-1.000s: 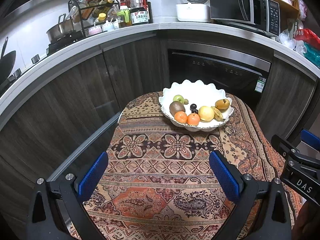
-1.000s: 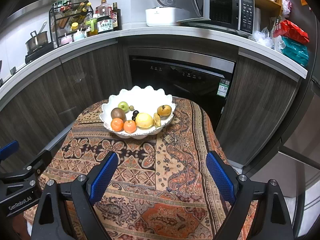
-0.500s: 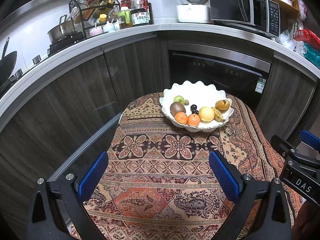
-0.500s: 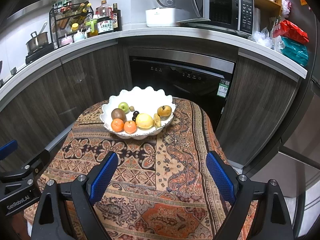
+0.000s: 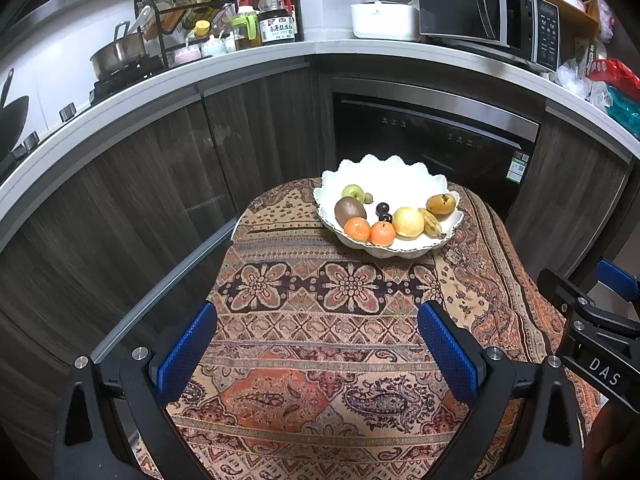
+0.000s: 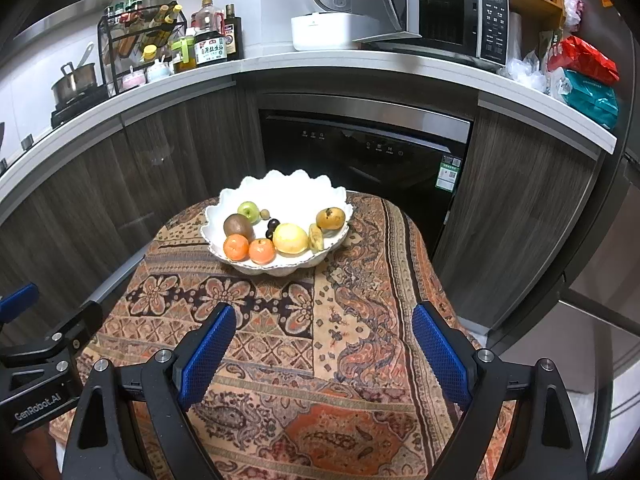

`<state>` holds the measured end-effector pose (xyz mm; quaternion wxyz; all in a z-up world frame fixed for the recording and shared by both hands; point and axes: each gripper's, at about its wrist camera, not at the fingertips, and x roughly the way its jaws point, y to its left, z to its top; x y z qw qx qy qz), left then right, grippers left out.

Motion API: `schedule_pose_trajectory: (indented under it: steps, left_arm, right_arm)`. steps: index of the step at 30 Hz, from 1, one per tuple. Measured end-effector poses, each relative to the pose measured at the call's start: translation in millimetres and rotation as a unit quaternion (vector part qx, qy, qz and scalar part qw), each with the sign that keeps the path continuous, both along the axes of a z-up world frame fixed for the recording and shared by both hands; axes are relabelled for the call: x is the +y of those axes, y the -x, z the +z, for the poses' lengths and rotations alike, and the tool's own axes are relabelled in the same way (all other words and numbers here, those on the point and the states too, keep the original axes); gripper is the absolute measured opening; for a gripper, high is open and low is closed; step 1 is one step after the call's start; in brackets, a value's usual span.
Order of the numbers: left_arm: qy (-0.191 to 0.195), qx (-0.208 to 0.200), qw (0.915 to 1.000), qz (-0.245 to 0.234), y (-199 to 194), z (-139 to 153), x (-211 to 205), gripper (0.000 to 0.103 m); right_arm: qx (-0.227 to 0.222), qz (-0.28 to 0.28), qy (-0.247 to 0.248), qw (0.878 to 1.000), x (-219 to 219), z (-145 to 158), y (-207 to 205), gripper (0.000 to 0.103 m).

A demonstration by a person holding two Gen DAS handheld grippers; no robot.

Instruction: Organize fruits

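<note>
Kitchen corner, dark wood cabinets under a white worktop [image 5: 240,68]. Small table with a patterned paisley cloth [image 5: 320,344] in front. White scalloped ceramic bowl [image 6: 280,196] at its far end holds all the fruits: brown kiwi [image 6: 238,226], yellow apple [image 6: 291,238], two oranges [image 6: 249,249]. Left gripper [image 5: 316,350] and right gripper [image 6: 320,350] hover over the near cloth, jaws spread wide, nothing between them.

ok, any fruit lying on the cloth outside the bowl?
No: in the right wrist view every fruit, such as the two oranges and the kiwi, sits inside the white bowl, and the patterned cloth carries none.
</note>
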<state>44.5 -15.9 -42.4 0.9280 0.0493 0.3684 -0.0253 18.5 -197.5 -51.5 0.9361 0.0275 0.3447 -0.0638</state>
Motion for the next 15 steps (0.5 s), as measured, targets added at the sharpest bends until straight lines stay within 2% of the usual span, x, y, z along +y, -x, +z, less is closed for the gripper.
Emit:
schedule_pose_trajectory:
  steps: [15]
  left_arm:
    - [0.002, 0.004, 1.0, 0.002, -3.5, -3.7, 2.0, 0.102]
  right_arm:
    - [0.006, -0.002, 0.0, 1.0, 2.5, -5.2, -2.1, 0.091]
